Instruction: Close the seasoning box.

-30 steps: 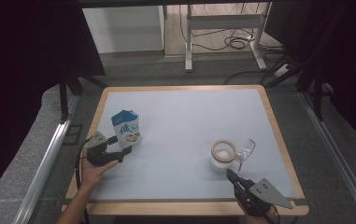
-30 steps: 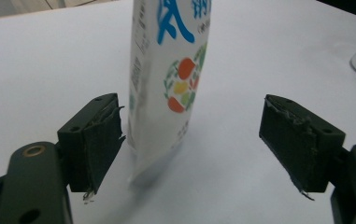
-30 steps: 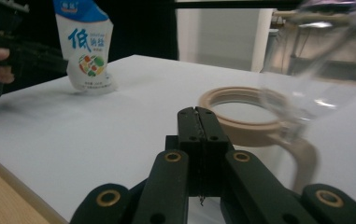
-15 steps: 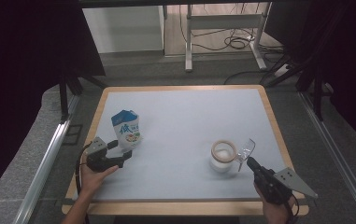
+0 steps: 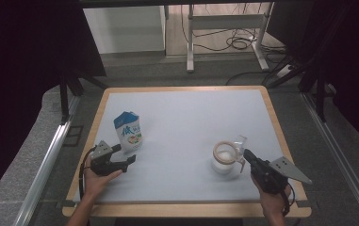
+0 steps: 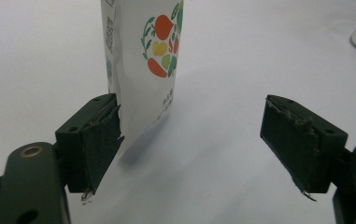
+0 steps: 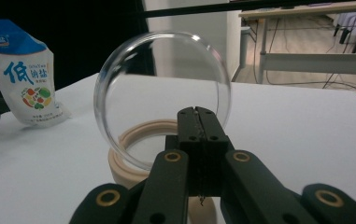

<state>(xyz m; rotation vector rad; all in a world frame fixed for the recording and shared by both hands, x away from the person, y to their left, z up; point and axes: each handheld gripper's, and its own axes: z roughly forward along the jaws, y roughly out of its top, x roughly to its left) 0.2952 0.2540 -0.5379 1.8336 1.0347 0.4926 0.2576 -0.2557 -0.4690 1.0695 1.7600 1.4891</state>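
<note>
At the left of the high view the salt pouch (image 5: 129, 131) stands upright on the white table (image 5: 186, 117), its long axis vertical, blue top uppermost and its printed face turned toward the bottom of the frame. The left gripper (image 5: 131, 159) is held released just below it; in the left gripper view one pad (image 6: 102, 140) is seen at the pouch's lower corner, whether touching cannot be told, and the other stands well apart. A centred, higher hold on the pouch is judged best before any clench. At lower right the right gripper (image 7: 197, 122) is clenched on the rim of the clear round lid (image 7: 162, 95), which is held on edge above the cream-rimmed jar (image 5: 224, 157); the lid should be kept clear of the rim.
</note>
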